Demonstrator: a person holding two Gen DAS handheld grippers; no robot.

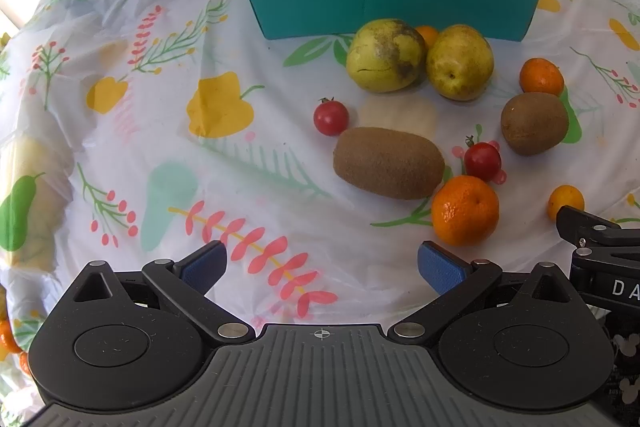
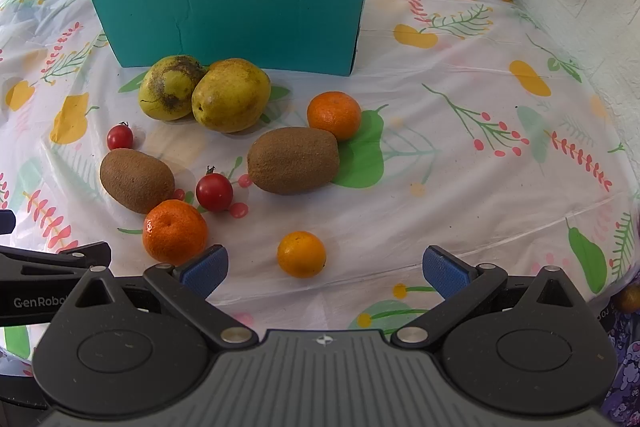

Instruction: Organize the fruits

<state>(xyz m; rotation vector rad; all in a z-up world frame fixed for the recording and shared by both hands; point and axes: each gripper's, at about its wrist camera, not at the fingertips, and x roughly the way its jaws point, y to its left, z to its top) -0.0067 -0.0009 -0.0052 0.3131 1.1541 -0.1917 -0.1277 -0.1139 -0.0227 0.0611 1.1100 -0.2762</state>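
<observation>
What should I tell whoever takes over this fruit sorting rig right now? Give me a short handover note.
Left gripper: open, empty, above bare tablecloth.
Right gripper: open, empty, small orange just ahead of it.
Teal box: at the back of the table; the part of its inside that shows holds no fruit.
Fruit, all on the cloth in front of the box: two pears touching, nearest the box; two kiwis; two cherry tomatoes; two mandarins, plus a small orange partly hidden behind the pears in the left view.
Done: nothing visibly sorted.
Left: all the fruit.
</observation>
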